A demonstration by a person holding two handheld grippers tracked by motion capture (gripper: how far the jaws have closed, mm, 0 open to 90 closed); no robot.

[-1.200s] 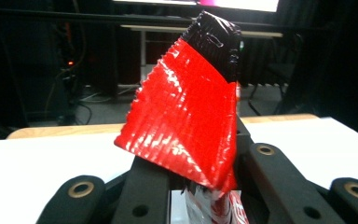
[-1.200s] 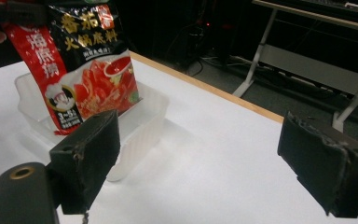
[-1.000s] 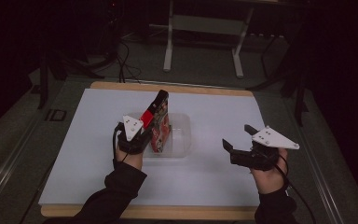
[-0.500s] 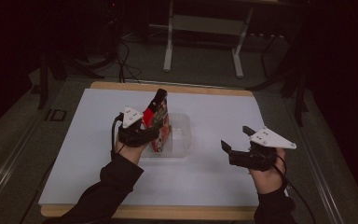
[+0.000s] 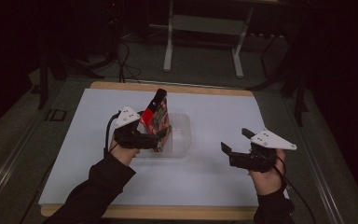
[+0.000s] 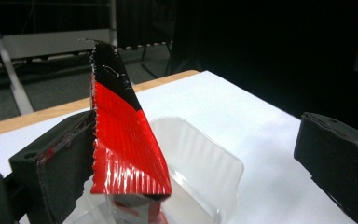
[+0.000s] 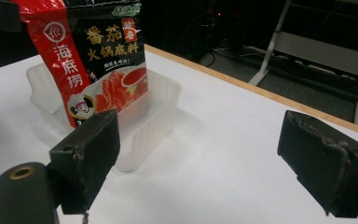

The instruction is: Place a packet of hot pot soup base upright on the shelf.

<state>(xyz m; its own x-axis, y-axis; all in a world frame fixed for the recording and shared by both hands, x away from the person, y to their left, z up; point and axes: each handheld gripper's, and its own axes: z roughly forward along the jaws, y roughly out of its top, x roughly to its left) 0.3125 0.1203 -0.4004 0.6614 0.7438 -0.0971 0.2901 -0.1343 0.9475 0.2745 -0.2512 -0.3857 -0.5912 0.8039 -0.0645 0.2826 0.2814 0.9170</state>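
A red and black sauce pouch [image 5: 156, 116] stands upright in a clear plastic tray [image 5: 181, 135] at the middle of the white table. My left gripper [image 5: 156, 138] is at the tray's left side, open around the pouch. In the left gripper view the pouch [image 6: 121, 144] rests close against the left jaw, the other jaw stands far off to the right, and the tray [image 6: 205, 158] lies below my left gripper [image 6: 198, 154]. My right gripper [image 5: 237, 141] hovers open to the right of the tray, holding nothing. The right gripper view shows the pouch's printed face [image 7: 100, 60] beyond my right gripper [image 7: 205, 154].
The white sheet [image 5: 214, 112] covers a wooden tabletop whose edge [image 5: 168, 85] shows at the back. Metal stand legs [image 5: 170, 42] and cables lie on the dark floor beyond. Bare sheet lies to the right of the tray [image 7: 158, 107] and in front of it.
The right gripper has drifted slightly left toward the tray. The left hand has shifted a little beside the pouch, which stays upright in the tray.
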